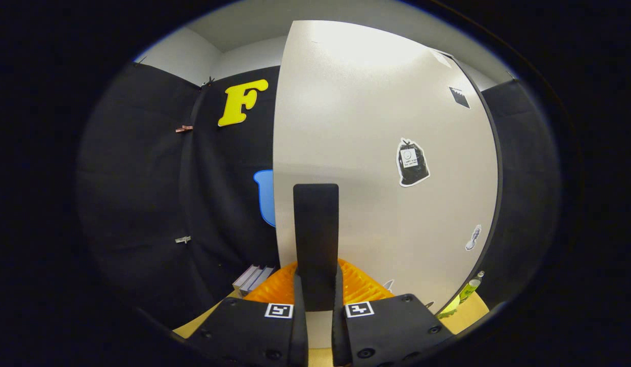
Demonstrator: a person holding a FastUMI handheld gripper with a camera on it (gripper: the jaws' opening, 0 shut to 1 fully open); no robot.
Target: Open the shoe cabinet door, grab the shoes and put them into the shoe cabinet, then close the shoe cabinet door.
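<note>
The gripper [318,298] has both fingers pressed on a dark upright handle [316,239] that rises between them, fixed to the pale shoe cabinet door [376,117]. The door stands directly ahead, swung edge-on to the fingers' left. Stickers [412,163] dot its face. Just beyond the fingers sits an orange ridged object [364,288], on a wooden surface [471,316].

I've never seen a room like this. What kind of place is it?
Probably a test booth set up like a home corner: black cloth walls, a pale shoe cabinet door with stickers, and a gripper shut on its dark handle.
</note>
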